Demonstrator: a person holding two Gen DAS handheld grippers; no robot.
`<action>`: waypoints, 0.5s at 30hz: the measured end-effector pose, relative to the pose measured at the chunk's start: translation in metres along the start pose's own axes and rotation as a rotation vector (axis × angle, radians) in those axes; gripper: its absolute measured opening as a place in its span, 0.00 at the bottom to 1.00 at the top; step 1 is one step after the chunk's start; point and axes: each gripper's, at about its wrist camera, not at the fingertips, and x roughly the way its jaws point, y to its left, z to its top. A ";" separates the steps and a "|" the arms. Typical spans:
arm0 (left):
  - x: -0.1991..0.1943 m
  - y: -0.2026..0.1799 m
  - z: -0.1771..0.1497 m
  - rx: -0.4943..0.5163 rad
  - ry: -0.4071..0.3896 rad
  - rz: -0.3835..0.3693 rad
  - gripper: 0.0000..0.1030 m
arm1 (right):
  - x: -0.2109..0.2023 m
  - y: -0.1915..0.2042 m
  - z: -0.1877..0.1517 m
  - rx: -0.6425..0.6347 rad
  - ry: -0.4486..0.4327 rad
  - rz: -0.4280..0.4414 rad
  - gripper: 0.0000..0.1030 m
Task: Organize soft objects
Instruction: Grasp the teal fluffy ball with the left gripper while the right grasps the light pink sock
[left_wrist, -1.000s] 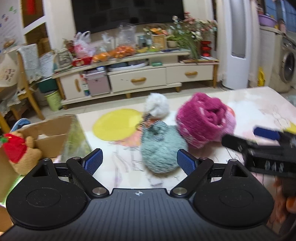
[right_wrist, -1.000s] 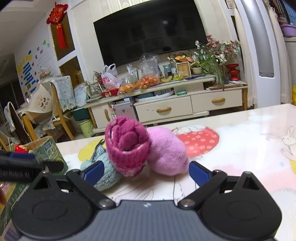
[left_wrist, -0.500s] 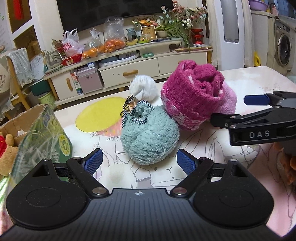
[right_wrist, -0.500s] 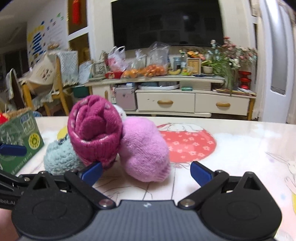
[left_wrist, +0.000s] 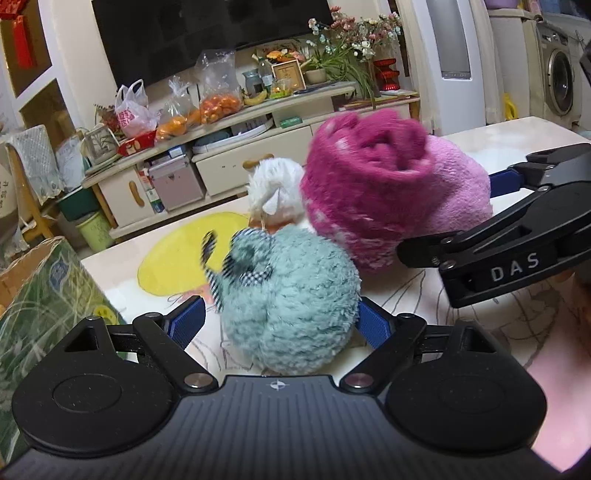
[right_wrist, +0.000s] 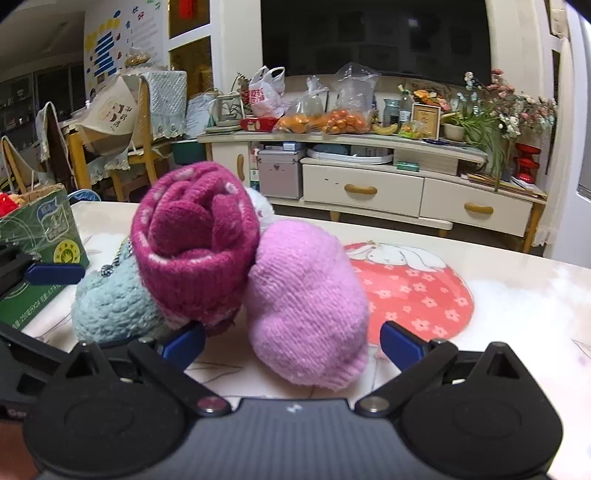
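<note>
Straddling a fluffy teal sock ball (left_wrist: 291, 302) near the table's (left_wrist: 424, 295) left edge, the open left gripper (left_wrist: 279, 323) faced light, squashy plush best pinched mid-body; the right gripper (right_wrist: 291, 341) gaped around a pale pink knitted roll (right_wrist: 306, 310).

Home living room. Big dark television (right_wrist: 373, 37) top centre, above cream cabinet (right_wrist: 369, 177) with drawers. Cabinet top crowded: bags of oranges (right_wrist: 345, 118), bananas, framed picture (right_wrist: 425, 115), potted flowers (right_wrist: 491, 110). Wooden chairs (right_wrist: 144, 122) draped with cloth at left. Washing machine (left_wrist: 557, 83) at right edge of left wrist view. Bench (right_wrist: 480, 314) in foreground covered with cartoon rabbit print.
</note>
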 end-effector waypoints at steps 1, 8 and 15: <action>0.001 -0.001 0.001 0.006 -0.004 0.003 1.00 | 0.001 0.001 0.001 -0.005 -0.003 0.002 0.98; 0.010 -0.001 0.001 0.010 0.012 0.009 0.85 | 0.008 0.006 0.006 -0.028 -0.006 -0.019 0.79; 0.004 0.003 0.001 -0.021 0.015 0.024 0.76 | 0.005 0.009 0.004 -0.045 -0.017 -0.031 0.63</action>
